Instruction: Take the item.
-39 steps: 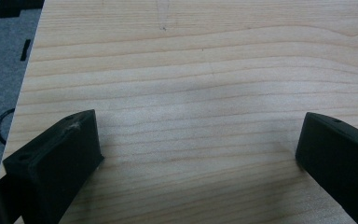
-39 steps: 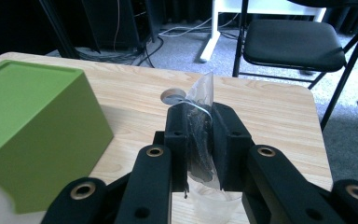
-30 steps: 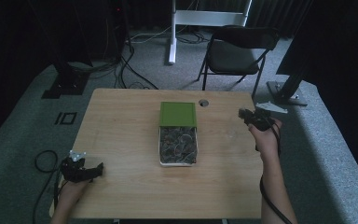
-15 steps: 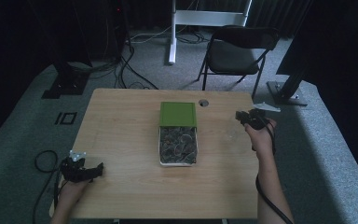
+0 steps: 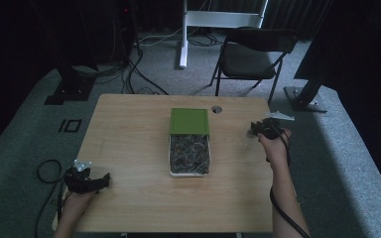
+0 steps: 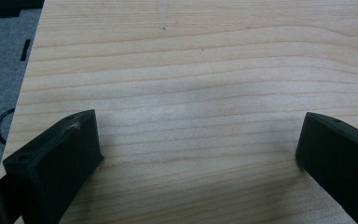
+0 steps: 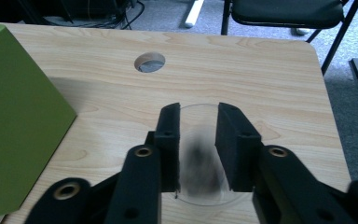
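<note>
In the right gripper view my right gripper [image 7: 198,111] hangs low over a clear round dish [image 7: 200,198] lying on the table. Its jaws have just been opening, and they stand a narrow gap apart. A dark blurred thing [image 7: 196,163] sits between them over the dish, and I cannot make out a pad pressing on it. From the high view this gripper [image 5: 264,130] is near the table's right edge. At the front left corner my left gripper [image 5: 93,182] rests, its jaws [image 6: 196,140] wide open over bare wood.
In the middle of the table stands a white tray [image 5: 169,157] full of small dark pieces, with a green box [image 5: 189,121] at its far end [image 7: 14,121]. A cable hole [image 5: 217,109] lies behind it. A folding chair [image 5: 250,54] stands beyond the table.
My right gripper has sunk a little toward the table and drifted slightly nearer. The left gripper has stayed where it was.
</note>
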Demonstrator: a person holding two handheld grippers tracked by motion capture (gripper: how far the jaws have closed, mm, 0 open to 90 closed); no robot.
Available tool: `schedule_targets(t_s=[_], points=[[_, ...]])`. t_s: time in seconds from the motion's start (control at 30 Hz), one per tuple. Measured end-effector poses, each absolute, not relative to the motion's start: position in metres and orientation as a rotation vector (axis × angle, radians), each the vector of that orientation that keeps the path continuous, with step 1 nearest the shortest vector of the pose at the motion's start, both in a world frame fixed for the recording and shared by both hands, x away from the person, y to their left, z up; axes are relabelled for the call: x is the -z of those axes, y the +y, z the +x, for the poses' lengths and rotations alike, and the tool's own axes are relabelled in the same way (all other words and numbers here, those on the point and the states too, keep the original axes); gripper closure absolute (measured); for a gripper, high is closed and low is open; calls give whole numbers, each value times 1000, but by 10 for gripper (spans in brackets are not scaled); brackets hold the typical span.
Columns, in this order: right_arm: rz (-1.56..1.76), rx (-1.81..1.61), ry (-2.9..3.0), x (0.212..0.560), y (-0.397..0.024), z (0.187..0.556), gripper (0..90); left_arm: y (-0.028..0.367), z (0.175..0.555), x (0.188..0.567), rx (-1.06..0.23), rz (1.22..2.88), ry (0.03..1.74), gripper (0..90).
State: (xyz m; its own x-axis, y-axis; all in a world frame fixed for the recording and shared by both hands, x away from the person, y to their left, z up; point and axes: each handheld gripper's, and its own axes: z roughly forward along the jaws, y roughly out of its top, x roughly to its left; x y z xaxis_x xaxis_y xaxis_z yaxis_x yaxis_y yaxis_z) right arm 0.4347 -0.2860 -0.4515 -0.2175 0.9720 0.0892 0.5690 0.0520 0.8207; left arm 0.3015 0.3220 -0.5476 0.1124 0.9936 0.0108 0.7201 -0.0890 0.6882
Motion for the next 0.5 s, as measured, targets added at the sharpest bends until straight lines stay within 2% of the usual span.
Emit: schedule_targets(t_s=[0.5], points=[[1500,-1100,1849,438,-287,420,537,322,301,548,-674,1868,1661,3]])
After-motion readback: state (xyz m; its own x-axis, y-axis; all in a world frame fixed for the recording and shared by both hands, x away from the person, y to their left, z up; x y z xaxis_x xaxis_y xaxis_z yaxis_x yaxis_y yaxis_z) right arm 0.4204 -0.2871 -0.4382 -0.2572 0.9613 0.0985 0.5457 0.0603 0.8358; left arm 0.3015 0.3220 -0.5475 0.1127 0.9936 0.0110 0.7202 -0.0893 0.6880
